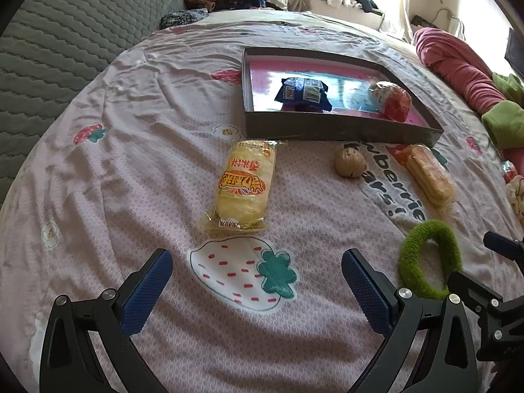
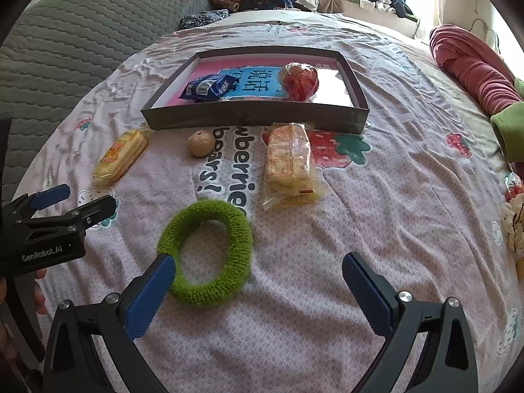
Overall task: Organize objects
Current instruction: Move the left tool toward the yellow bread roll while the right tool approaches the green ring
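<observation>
left gripper: black frame, blue ribbed pads, jaws spread wide, nothing between them, held low and pointing forward. right gripper: same build, jaws likewise spread wide, grasping nothing, left pad at the near edge of a ring-shaped item. the two grippers sit side by side, near each other. fingers of the person's left hand show behind the left unit.
</observation>
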